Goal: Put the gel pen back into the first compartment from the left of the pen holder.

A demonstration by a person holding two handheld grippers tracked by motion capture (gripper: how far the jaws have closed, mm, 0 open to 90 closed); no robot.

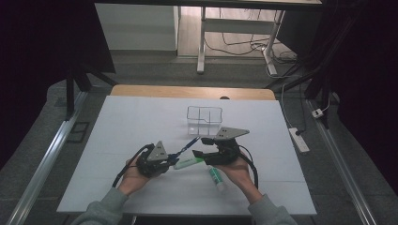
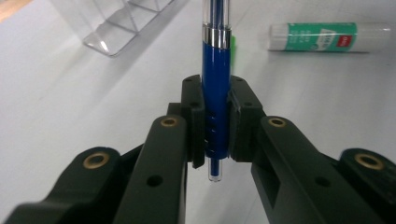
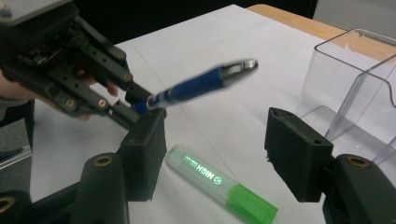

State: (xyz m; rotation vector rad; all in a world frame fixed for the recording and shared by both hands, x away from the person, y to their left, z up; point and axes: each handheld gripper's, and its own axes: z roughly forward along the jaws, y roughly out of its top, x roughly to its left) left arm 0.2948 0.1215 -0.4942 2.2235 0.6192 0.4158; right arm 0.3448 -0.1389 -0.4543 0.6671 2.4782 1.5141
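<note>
The left tool, left of centre in the high view, is clamped on the lower barrel of a blue pen with a clear, chrome-banded upper end; in the left gripper view its jaws press the barrel from both sides. The pen's long axis runs from that grip up and to the right in the high view, its free end pointing at the right tool and, beyond it, at the clear plastic divided box above centre. The right tool stands wide open and holds nothing; in the right gripper view the pen hangs above its gap, nearer the frame-left jaw. A green highlighter lies on the white surface beneath, a green-labelled glue stick lower right.
</note>
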